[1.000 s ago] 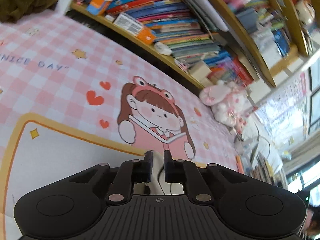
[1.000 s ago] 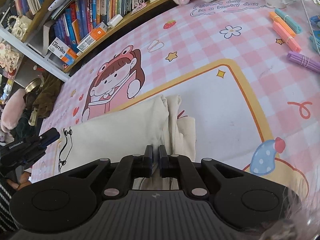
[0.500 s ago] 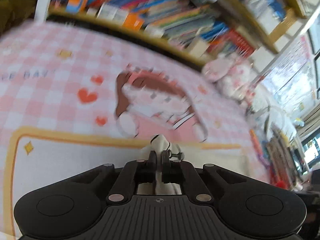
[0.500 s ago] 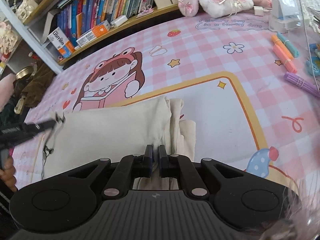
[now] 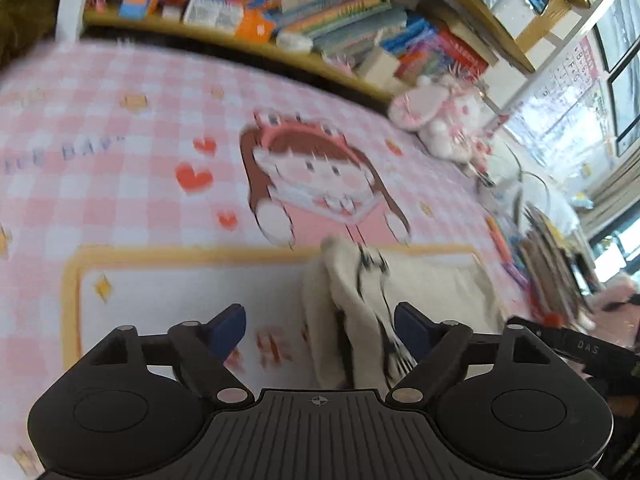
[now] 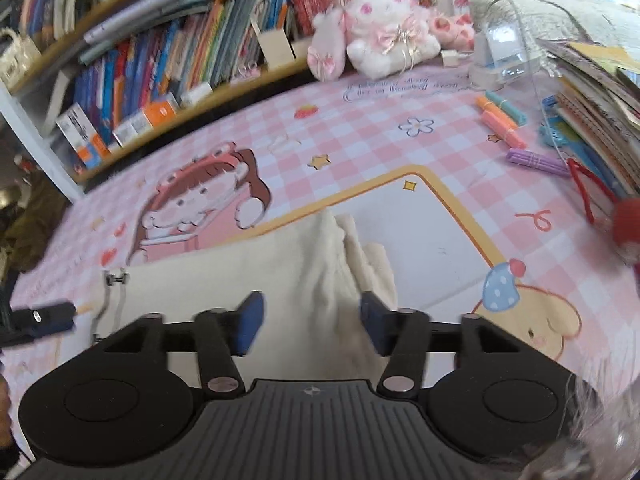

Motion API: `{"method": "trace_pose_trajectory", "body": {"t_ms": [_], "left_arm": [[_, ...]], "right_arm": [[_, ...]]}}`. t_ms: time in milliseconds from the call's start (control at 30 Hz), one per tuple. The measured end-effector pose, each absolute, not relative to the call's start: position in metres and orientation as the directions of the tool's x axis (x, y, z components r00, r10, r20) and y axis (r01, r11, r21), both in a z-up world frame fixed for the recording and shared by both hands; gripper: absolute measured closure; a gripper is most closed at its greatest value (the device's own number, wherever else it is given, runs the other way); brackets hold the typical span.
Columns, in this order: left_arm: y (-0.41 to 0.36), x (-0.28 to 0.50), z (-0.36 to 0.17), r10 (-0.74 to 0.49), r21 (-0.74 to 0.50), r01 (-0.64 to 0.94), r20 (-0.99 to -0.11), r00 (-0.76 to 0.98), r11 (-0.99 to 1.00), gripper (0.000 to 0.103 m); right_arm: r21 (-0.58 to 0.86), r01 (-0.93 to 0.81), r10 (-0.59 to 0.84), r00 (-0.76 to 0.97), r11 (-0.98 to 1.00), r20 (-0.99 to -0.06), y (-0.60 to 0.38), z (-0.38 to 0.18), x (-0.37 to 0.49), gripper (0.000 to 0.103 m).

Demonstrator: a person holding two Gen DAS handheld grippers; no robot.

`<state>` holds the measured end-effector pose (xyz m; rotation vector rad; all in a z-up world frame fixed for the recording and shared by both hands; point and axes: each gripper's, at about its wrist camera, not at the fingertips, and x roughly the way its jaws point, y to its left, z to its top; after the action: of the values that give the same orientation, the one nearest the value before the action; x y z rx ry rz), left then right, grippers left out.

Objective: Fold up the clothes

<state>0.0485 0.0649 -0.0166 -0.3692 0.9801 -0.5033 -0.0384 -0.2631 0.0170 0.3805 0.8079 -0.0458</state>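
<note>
A cream garment (image 6: 280,264) with black line print lies folded on the pink checked mat (image 6: 400,120). In the right wrist view my right gripper (image 6: 308,320) stands open just above its near edge, the cloth lying between and below the blue pads. In the left wrist view the same garment (image 5: 360,300) shows a raised fold with black print, and my left gripper (image 5: 320,328) is open, its right pad close to that fold. The left gripper's tip (image 6: 44,318) shows at the garment's left end in the right wrist view.
A bookshelf (image 6: 180,60) runs along the far edge of the mat. A white and pink plush toy (image 6: 380,28) sits at the back. Coloured pens (image 6: 504,116), a stack of books (image 6: 592,96) and a clear stand (image 6: 500,56) crowd the right side.
Both grippers have gone from shut on the cream garment to open, letting it drop. The left gripper carried its end rightward over the garment first.
</note>
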Motion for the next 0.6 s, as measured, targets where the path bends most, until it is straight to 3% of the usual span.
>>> {"method": "trace_pose_trajectory", "body": {"t_ms": [67, 267, 600], "left_arm": [[0.064, 0.048, -0.020, -0.561, -0.523, 0.217, -0.701, 0.441, 0.824, 0.019], [0.060, 0.048, -0.030, -0.570, -0.555, 0.160, -0.726, 0.385, 0.816, 0.019], [0.052, 0.049, -0.042, -0.586, -0.602, 0.073, -0.731, 0.351, 0.795, 0.015]], "right_arm": [[0.320, 0.199, 0.102, 0.685, 0.926, -0.721, -0.264, 0.017, -0.042, 0.031], [0.301, 0.241, 0.089, 0.625, 0.923, -0.775, -0.281, 0.007, -0.032, 0.026], [0.421, 0.245, 0.225, 0.563, 0.873, -0.795, -0.306, -0.012, -0.017, 0.029]]}}
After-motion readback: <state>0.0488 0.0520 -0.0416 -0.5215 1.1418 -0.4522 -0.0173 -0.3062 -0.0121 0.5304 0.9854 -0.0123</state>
